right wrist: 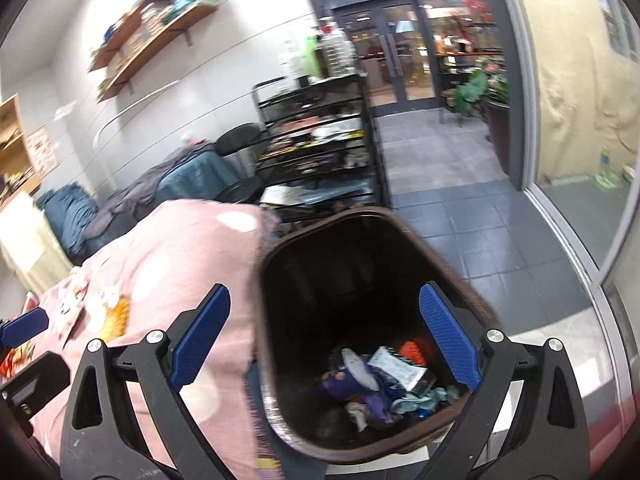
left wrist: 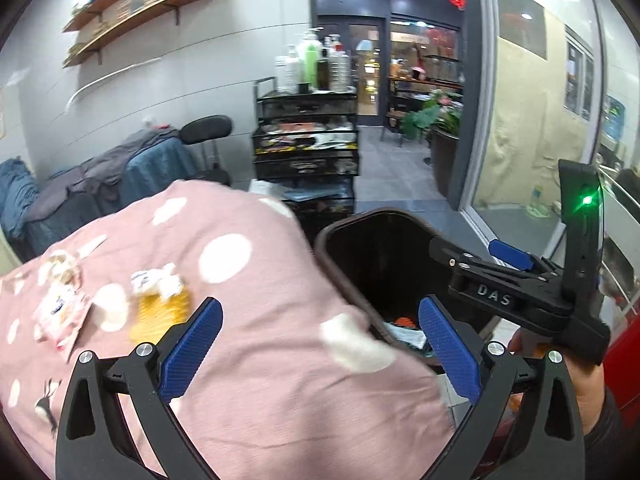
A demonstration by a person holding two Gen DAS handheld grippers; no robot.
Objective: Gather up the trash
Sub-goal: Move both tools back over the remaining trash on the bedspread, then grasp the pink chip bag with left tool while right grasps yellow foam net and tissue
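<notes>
A dark brown bin (left wrist: 360,240) stands beside a bed with a pink dotted cover (left wrist: 248,320). In the right wrist view the bin (right wrist: 332,224) holds several wrappers and scraps (right wrist: 384,376). My right gripper (right wrist: 324,336) is open and empty above the bin's mouth; it also shows in the left wrist view (left wrist: 472,256). My left gripper (left wrist: 320,344) is open and empty over the bed's edge. Crumpled white and yellow wrappers (left wrist: 160,292) and a pink packet (left wrist: 64,312) lie on the cover to the left; they also show in the right wrist view (right wrist: 112,312).
A black wire trolley (left wrist: 308,140) with bottles on top stands behind the bin. A chair draped in blue and grey cloth (left wrist: 120,172) is at the left. Wall shelves (left wrist: 132,4), a glass door (right wrist: 400,52) and tiled floor (right wrist: 460,208) lie beyond.
</notes>
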